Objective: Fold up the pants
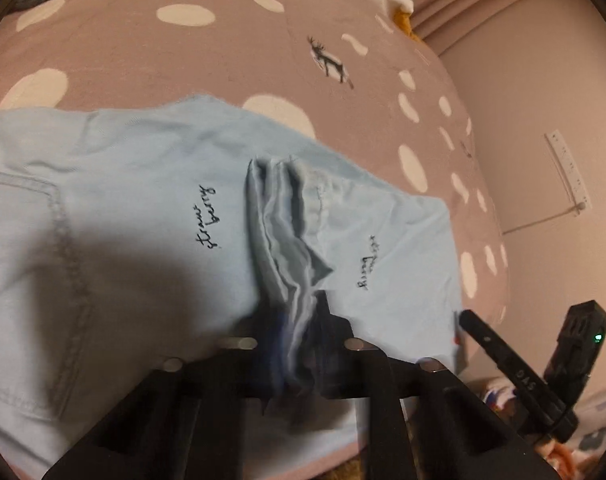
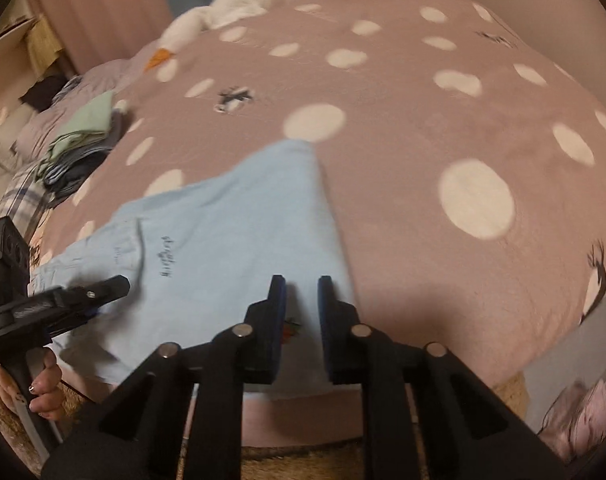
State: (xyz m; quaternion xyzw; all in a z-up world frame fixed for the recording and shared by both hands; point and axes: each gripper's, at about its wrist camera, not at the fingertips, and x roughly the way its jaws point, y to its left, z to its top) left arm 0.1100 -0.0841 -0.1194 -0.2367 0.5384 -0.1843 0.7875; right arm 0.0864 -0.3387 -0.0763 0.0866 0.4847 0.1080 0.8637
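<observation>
The pants (image 1: pixel 151 216) are pale blue, of soft cloth, and lie spread mostly flat across a bed near its front edge. Small black handwritten script is printed here and there on the cloth, and a stitched pocket seam shows on one side. A bunched ridge of the fabric rises from the flat part in crumpled folds. In the right wrist view the pants (image 2: pixel 231 232) taper to a corner.

Pale-blue pants (image 1: pixel 143 208) — white-dotted mauve blanket (image 1: pixel 151 68)
</observation>
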